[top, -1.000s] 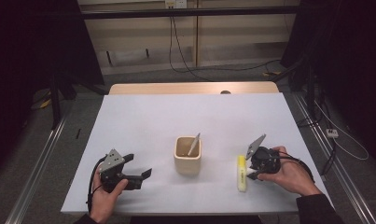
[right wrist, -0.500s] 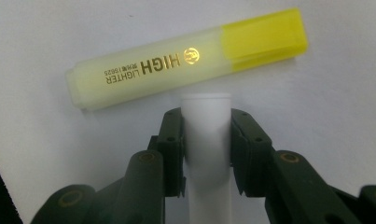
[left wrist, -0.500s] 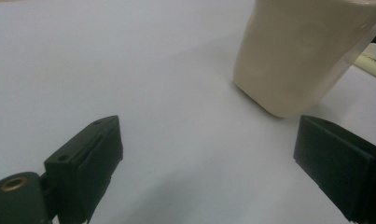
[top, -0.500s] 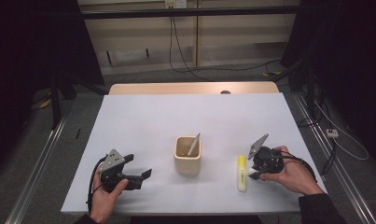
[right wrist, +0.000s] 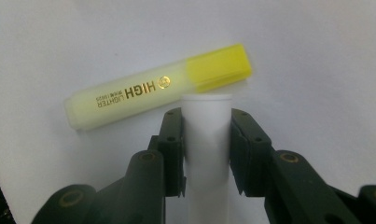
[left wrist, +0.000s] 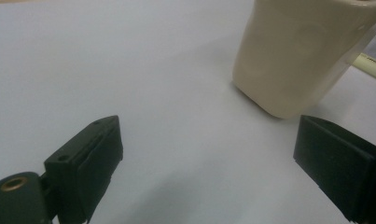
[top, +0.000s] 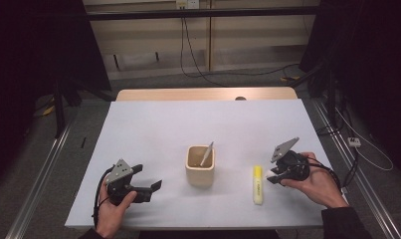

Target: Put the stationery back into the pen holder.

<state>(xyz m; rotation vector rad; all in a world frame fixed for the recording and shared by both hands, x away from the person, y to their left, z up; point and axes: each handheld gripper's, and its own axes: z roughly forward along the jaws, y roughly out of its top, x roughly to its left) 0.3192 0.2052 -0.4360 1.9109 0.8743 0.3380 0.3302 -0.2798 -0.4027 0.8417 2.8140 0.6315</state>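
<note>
Item 1, white tube [right wrist: 207,140]: I see it clamped between the jaws of my right gripper [right wrist: 207,122]. It is a plain, smooth white cylinder, unmarked, with a flat rimmed end. In the right gripper view its long axis runs straight along the jaws, the flat end pointing away from the camera toward the highlighter. Both pads press its sides; the end stands just clear of the jaw tips. In the high view the right gripper [top: 277,175] sits low over the table [top: 153,129], near its right front part.

Item 2, highlighter [right wrist: 157,87]: pale yellow translucent barrel, brighter yellow cap, gold lettering "HIGH LIGHTER". It lies flat on the table just beyond the tube's end, its long axis crosswise to the tube. In the high view the highlighter [top: 257,184] lies front to back, just left of the right gripper; I cannot tell there which end carries the cap.

Item 3, cream cup [top: 200,166]: upright, mid-table, a thin white stick [top: 206,154] leaning in it.

Item 4, left gripper [left wrist: 213,154]: jaws spread wide, nothing between them, low over the table near the cup's base.
</note>
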